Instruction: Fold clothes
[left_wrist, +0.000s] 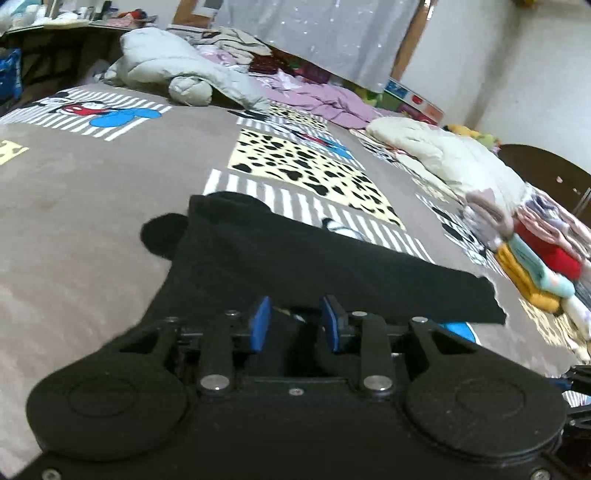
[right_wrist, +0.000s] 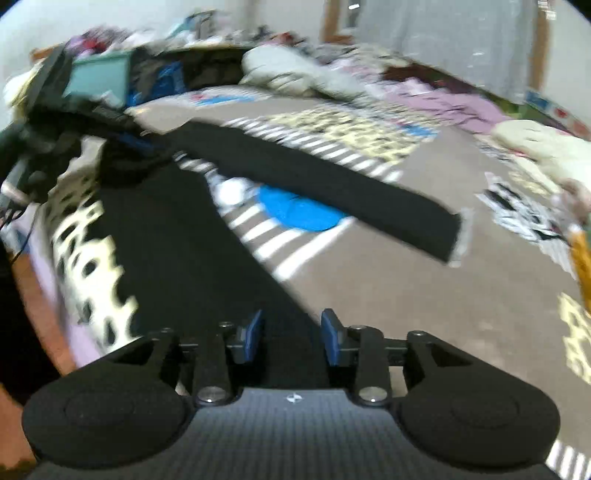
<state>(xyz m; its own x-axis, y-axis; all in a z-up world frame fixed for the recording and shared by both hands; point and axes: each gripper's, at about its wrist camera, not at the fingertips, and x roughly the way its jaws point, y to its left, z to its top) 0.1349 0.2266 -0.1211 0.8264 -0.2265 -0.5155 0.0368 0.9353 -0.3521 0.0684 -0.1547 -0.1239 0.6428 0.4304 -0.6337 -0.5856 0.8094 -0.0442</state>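
Note:
A black garment (left_wrist: 295, 266) lies spread on the bed's patterned grey blanket (left_wrist: 92, 184). In the right wrist view it shows as two long black legs (right_wrist: 317, 181) that part in a V. My left gripper (left_wrist: 295, 323) is open just above the garment's near edge, with cloth under and between its blue pads (left_wrist: 260, 325). My right gripper (right_wrist: 291, 336) is open over the nearer black leg (right_wrist: 177, 258); its blue pads (right_wrist: 255, 334) hold nothing. The right wrist view is blurred by motion.
A stack of folded coloured clothes (left_wrist: 535, 266) sits at the right of the bed. A cream quilted jacket (left_wrist: 443, 155), a grey puffer jacket (left_wrist: 173, 70) and purple clothes (left_wrist: 325, 99) lie at the far side. A dark cluttered desk (right_wrist: 92, 85) stands at the left.

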